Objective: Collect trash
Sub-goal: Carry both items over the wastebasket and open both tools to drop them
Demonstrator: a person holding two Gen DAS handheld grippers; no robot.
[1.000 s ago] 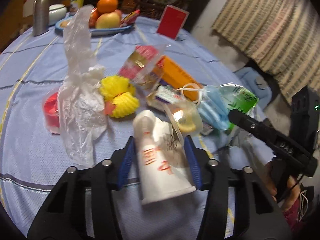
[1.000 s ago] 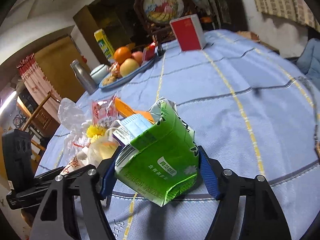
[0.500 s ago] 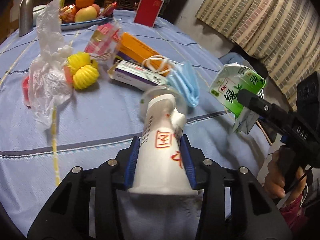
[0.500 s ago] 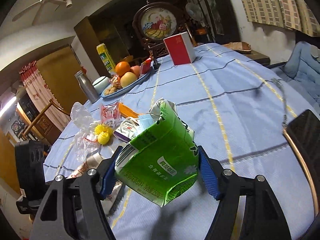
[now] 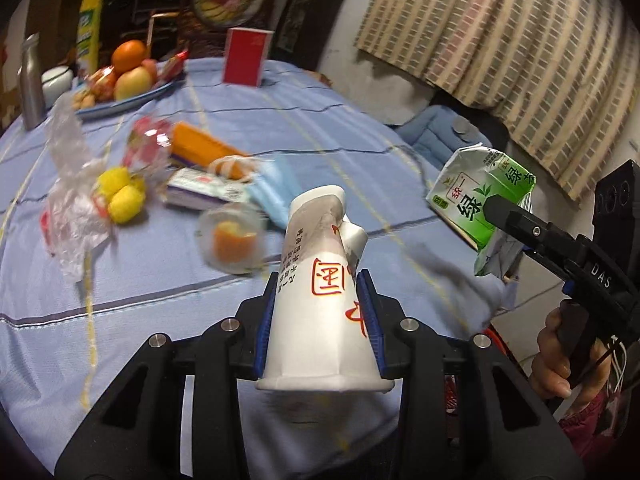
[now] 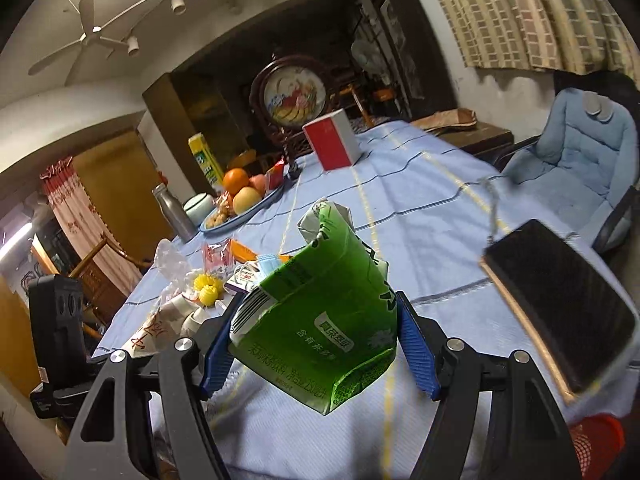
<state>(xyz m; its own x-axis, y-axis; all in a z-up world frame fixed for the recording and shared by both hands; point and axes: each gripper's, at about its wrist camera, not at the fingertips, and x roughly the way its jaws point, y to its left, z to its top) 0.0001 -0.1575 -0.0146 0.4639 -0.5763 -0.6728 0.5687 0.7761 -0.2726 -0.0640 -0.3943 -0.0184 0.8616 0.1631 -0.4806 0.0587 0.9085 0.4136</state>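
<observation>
My left gripper (image 5: 320, 300) is shut on a crumpled white paper cup (image 5: 320, 300) with red characters, held above the near edge of the blue-clothed table (image 5: 140, 280). My right gripper (image 6: 316, 340) is shut on a crushed green tea carton (image 6: 320, 320), lifted past the table's right edge; the carton also shows in the left wrist view (image 5: 480, 204). Trash lies on the table: a clear plastic bag (image 5: 72, 200), yellow foam nets (image 5: 122, 196), a blue face mask (image 5: 276, 192), a clear lidded cup (image 5: 232, 240), a small box (image 5: 200, 188).
A fruit plate (image 5: 120, 96), a metal bottle (image 5: 30, 80) and a red box (image 5: 246, 56) stand at the far side. A dark phone (image 6: 560, 308) lies at the right table edge. A blue cushioned chair (image 6: 572, 152) stands to the right. A red basket (image 6: 596, 448) shows below.
Both grippers have lifted and pulled back towards the near right edge of the table, carrying the cup and the carton. The trash pile now lies farther away.
</observation>
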